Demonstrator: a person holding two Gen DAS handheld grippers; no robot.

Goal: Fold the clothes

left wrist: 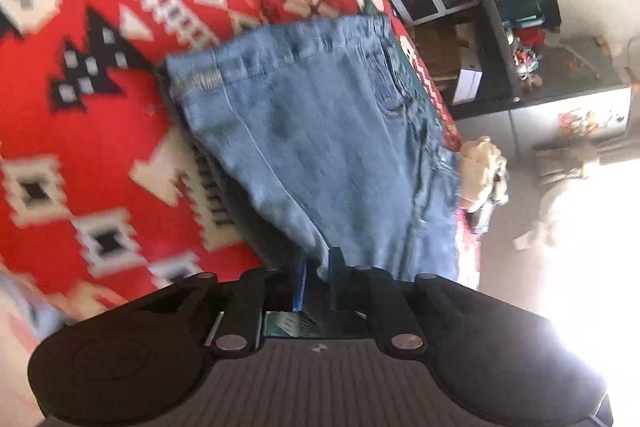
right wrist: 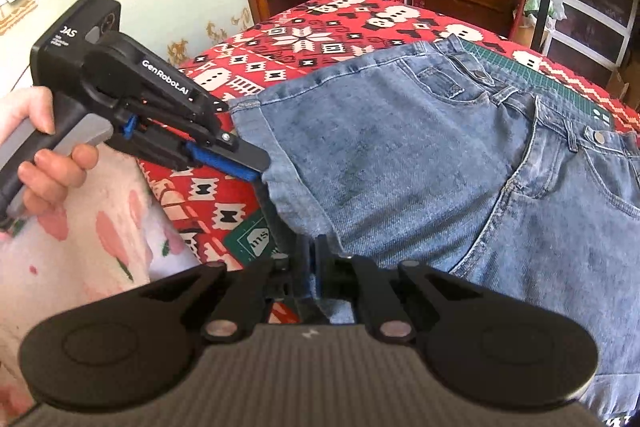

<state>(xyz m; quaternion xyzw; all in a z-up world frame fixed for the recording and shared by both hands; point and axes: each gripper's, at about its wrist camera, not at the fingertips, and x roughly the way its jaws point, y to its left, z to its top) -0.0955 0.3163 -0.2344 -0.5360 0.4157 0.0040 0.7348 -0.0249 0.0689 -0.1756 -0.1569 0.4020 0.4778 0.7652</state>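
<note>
Bed or table under a red patterned blanket (right wrist: 304, 39), white snowflake and tree motifs; a green cutting mat (right wrist: 532, 75) shows beneath the garment at the far side.

Denim shorts (right wrist: 420, 155), light blue, lie across the blanket, waistband toward the shelving, button and fly visible, leg hem toward the person. In the left wrist view the shorts (left wrist: 320, 131) look partly lifted or doubled, elastic waistband uppermost; motion blur, so the lay of the layers is uncertain.

Handling, by judgement: denim is fairly heavy and stiffish, drapes but holds a crease, not slippery. Hems and waistband are the thick, sure places to pinch; single-layer middle would bunch.

Left gripper (right wrist: 256, 163), held in a hand (right wrist: 44, 147), is pinched closed on the leg hem at the outer corner. Right gripper (right wrist: 316, 251) has its fingers closed together on the hem edge nearest it.

Room: blanket is bare beyond the shorts toward the far end; the blanket's edge drops off close to the left gripper, with a floral cloth (right wrist: 80, 267) below. Black shelving (right wrist: 580, 7) stands near the far side.
</note>
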